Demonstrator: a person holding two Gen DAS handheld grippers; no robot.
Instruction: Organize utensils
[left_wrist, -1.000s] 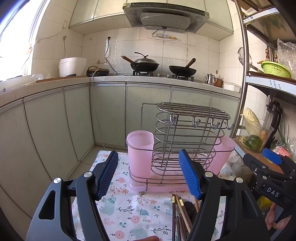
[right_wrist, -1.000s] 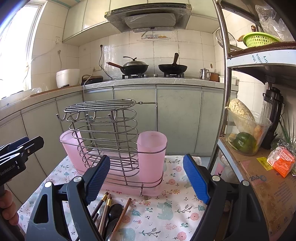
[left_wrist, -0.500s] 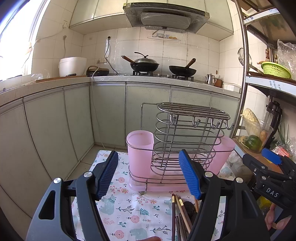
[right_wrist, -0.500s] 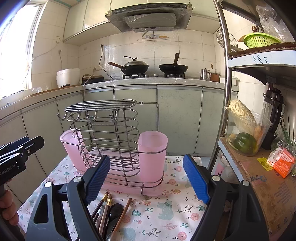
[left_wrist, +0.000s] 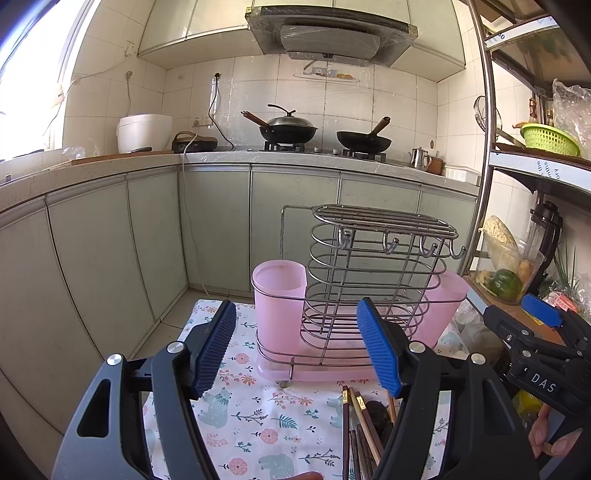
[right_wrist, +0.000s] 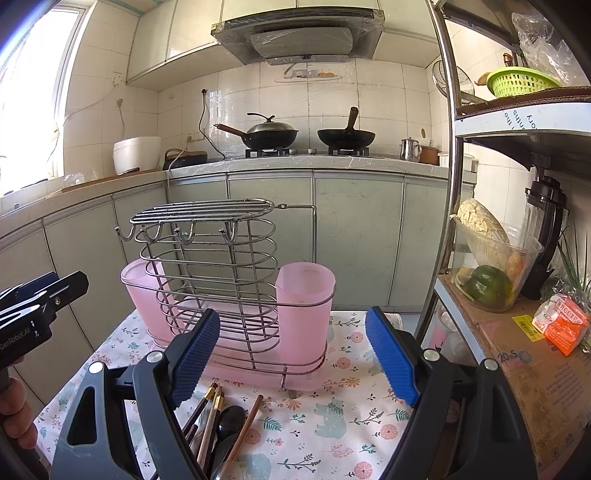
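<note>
A wire utensil rack (left_wrist: 373, 273) with two pink cups (left_wrist: 279, 299) stands on a floral cloth (left_wrist: 258, 424); it also shows in the right wrist view (right_wrist: 218, 273), with its near pink cup (right_wrist: 304, 314). A pile of chopsticks (left_wrist: 360, 424) and dark spoons lies on the cloth in front of the rack, also in the right wrist view (right_wrist: 214, 417). My left gripper (left_wrist: 297, 349) is open and empty, above the cloth before the rack. My right gripper (right_wrist: 291, 356) is open and empty, right of the pile.
A metal shelf unit (right_wrist: 517, 122) stands close on the right with a bowl of vegetables (right_wrist: 491, 269), a blender and a green basket. Grey kitchen cabinets (left_wrist: 110, 258) and a counter with two woks lie behind. The cloth's left edge drops to the floor.
</note>
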